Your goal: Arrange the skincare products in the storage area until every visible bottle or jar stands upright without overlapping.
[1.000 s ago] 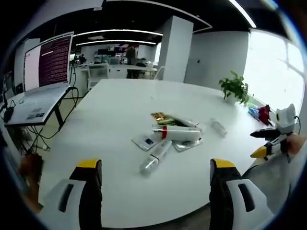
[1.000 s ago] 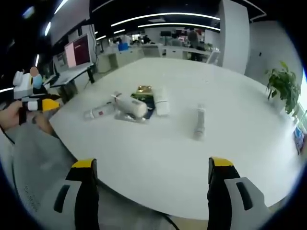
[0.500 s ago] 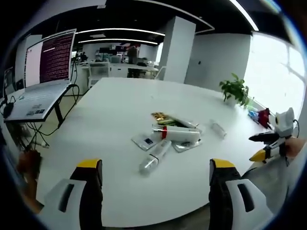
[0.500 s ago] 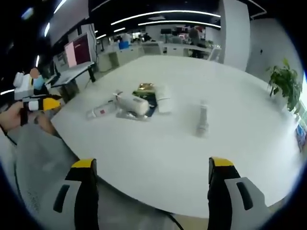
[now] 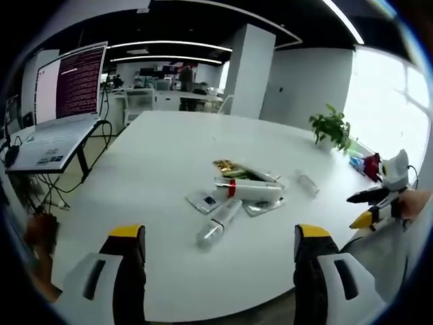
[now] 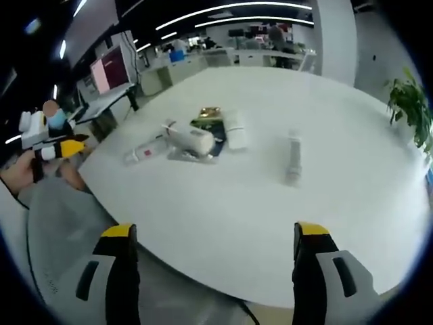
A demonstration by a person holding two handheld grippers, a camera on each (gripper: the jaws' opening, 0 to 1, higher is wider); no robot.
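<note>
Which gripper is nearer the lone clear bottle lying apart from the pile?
Right, as far as I can judge. The lone clear bottle lies ahead of the right gripper; the left gripper faces the pile.

You are in an open-plan office. In the left gripper view a large white desk spans the middle, and an open laptop on a stand with trailing cables sits at the upper left. Rows of workstations line the upper middle under long ceiling light strips, beside a white square column. A potted plant stands at the upper right by a bright window. In the right gripper view a lit monitor shows at the upper left.
</note>
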